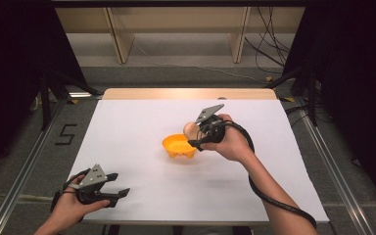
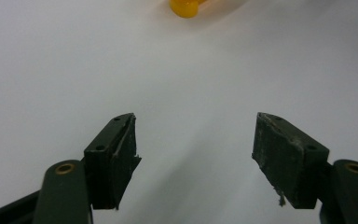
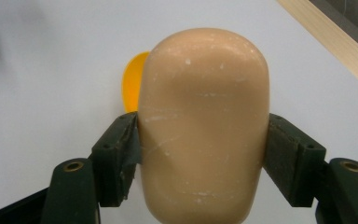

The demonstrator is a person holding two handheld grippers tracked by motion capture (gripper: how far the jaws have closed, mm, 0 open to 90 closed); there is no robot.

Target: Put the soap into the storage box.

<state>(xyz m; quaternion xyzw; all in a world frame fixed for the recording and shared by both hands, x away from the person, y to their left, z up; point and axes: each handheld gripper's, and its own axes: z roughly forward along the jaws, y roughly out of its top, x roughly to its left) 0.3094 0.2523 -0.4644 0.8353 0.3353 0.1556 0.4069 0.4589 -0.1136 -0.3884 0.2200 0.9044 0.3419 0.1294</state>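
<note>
Down at the near left corner of the white table (image 1: 142,122), the left gripper (image 1: 120,184) rests low in the person's left hand (image 1: 71,205), its jaws pointing right across the sheet. In the left gripper view those two black jaws stand wide apart with nothing between them, bare white surface under the gap, and a bit of the orange bowl (image 2: 185,7) peeks in at the top edge, well away from them.

Toward the middle of the table sits the orange bowl (image 1: 178,146), upright on its small feet.

Just to the right of it, the right gripper (image 1: 196,133) is held in the person's right hand (image 1: 232,144), above the bowl's right rim, with its cable trailing back along the forearm. Its jaws are clamped on a beige, egg-shaped object (image 1: 190,129), which in the high view shows as a pale rounded end sticking out beside the bowl's far right edge. In the right gripper view the beige, egg-shaped object (image 3: 204,126) stands lengthwise between the jaws, both pads pressed against its sides, its surface scuffed with small white marks; the bowl's orange rim (image 3: 131,84) shows behind it at the left, and the table's wooden edge (image 3: 335,42) runs across the upper right corner.
</note>
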